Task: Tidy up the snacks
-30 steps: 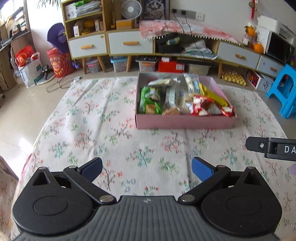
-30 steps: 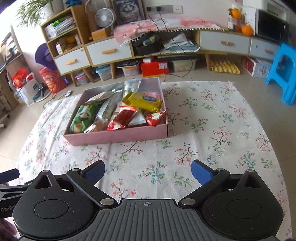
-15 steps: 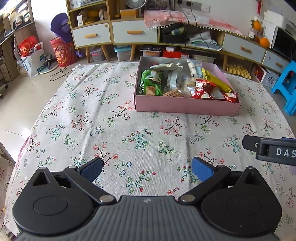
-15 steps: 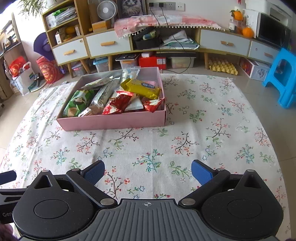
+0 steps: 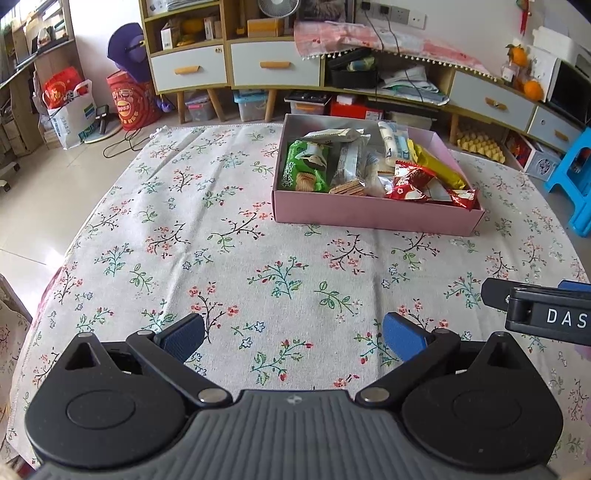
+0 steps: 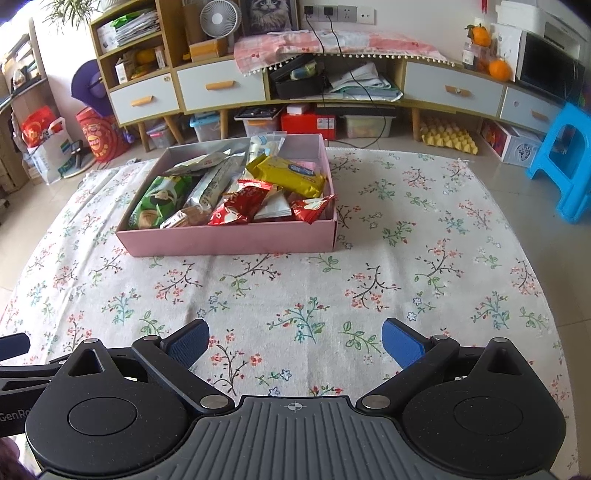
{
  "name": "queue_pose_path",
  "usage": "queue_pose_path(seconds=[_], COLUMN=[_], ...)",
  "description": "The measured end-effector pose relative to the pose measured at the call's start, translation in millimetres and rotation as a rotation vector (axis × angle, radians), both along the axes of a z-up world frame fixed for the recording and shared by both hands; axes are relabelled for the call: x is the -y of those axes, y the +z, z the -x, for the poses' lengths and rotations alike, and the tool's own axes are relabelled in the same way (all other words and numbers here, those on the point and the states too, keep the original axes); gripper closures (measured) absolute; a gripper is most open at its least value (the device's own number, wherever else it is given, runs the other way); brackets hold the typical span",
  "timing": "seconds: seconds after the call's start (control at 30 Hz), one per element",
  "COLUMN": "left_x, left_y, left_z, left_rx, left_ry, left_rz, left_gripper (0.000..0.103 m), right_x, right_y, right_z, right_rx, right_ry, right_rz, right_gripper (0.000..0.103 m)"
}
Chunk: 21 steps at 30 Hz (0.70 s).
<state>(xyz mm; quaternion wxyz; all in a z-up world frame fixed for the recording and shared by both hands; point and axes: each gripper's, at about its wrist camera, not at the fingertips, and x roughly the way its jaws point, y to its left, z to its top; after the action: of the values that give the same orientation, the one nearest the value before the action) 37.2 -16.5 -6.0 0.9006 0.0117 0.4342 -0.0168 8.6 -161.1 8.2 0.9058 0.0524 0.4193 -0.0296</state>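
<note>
Flowers cover the tablecloth on the big table. Far behind it stands a long low cabinet with white drawers, and a small fan sits on top. A blue stool stands on the floor at the far right.

On the far part of the cloth sits a pink box. It is full of snacks. A green packet lies at the left side of the box. A silver packet lies just beside it. A yellow packet lies at the far right of the box. Red packets lie at the near right, touching the front wall.

The left gripper hangs over the near part of the cloth, well apart from the box. Its blue pads are spread wide, and nothing is between them. The right gripper hangs over the near cloth too. Its blue pads are wide apart as well and hold nothing. In the left view, the box sits far and a bit to the right. In the right view, it sits far and a bit to the left. Both grippers are side by side.
</note>
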Motion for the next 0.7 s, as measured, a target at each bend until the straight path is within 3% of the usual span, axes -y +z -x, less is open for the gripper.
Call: queue_pose_path(seconds=[0.7], left_x=[2.0], left_y=[1.8], left_z=[0.6], left_rx=[0.000], left_ry=[0.000], left_rz=[0.000], left_gripper=[0.000], right_x=[-1.3], right_y=[0.2], right_z=[0.8], right_rx=[-0.003], right_ry=[0.005], right_rz=[-0.005], right_gripper=[0.002])
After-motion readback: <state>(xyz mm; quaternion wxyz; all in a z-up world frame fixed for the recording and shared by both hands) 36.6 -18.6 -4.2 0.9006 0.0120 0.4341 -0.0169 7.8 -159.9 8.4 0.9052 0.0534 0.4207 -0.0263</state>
